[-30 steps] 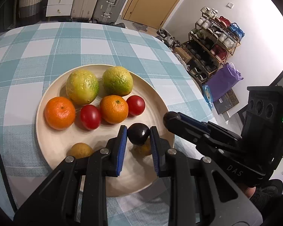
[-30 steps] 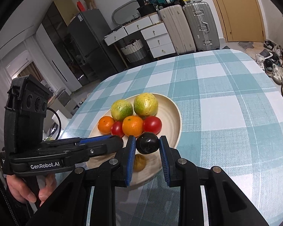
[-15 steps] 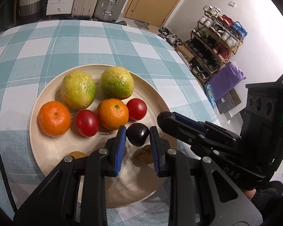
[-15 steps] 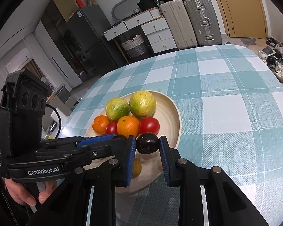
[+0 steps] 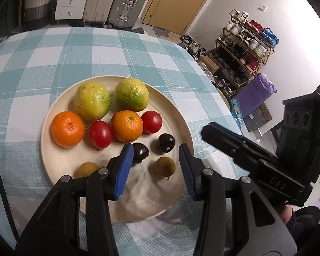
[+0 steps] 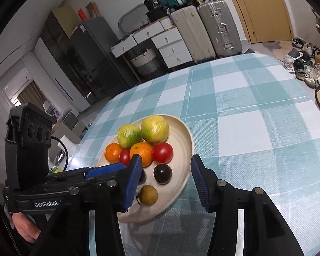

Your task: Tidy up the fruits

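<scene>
Plate [image 5: 53, 106] holds fruit sorted in rows: green citrus pair at 12 o'clock, oranges and tomatoes mid, two dark plums [image 5: 165, 142] and brown longans [image 5: 165, 166] at 6 — like beside like. Your left gripper [image 5: 154, 166] and right gripper [image 6: 165, 178]: jaws spread, gripping nothing, both low over plate's near rim, angled inward. Checked surface [image 5: 96, 49] beneath.

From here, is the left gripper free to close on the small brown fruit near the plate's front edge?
Probably yes. The left gripper is open, and the small brown fruit lies between its fingers on the plate with nothing covering it; the nearest dark plum sits apart, farther back.
</scene>
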### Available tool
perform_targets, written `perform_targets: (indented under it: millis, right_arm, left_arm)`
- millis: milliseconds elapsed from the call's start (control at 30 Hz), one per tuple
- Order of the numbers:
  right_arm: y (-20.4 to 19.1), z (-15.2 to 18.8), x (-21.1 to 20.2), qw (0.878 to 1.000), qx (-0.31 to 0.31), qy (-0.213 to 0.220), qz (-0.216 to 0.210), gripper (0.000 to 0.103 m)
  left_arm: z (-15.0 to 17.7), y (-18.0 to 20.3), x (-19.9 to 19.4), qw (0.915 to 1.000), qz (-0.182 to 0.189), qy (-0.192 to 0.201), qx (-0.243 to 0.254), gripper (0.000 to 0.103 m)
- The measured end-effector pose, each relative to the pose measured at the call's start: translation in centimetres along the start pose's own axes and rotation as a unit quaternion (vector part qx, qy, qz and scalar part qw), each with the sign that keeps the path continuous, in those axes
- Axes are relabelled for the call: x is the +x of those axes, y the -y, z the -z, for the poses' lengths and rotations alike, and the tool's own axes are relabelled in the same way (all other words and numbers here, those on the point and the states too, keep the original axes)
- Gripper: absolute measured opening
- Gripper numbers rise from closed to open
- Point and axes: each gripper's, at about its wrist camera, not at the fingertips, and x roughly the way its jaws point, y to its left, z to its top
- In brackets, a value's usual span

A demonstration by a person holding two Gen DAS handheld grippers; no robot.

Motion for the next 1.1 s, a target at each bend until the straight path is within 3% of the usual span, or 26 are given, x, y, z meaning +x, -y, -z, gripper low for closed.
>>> perform_targets:
  millis: [300, 433, 767, 833, 1100]
  right_arm:
    - [-1.1, 0.7, -4.1, 0.999, -0.008, 0.043, 0.014, 0.052]
    - [-1.9, 1.0, -5.5, 0.998, -0.015, 0.06, 0.013, 0.062]
    - [-4.6, 1.7, -9.0, 0.993, -0.045, 0.105, -0.005, 0.081]
    - [-5.1, 1.8, -9.6, 0.992, -0.048, 0.114, -0.012, 0.089]
    - [-7.4, 2.6, -12.0, 0.985, -0.075, 0.156, -0.013, 0.101]
  left_arm:
    - [1.5, 0.6, -3.5, 0.9993, -0.029, 0.025, 0.005, 0.047]
    - [2.2, 0.9, -5.3, 0.9982, -0.045, 0.04, 0.007, 0.048]
    - [3.0, 2.2, -10.0, 0.9897, -0.098, 0.102, 0.022, 0.081]
    - [3.3, 2.5, -11.0, 0.9865, -0.114, 0.115, 0.027, 0.082]
    - [4.0, 3.1, -13.5, 0.9764, -0.153, 0.149, 0.035, 0.088]
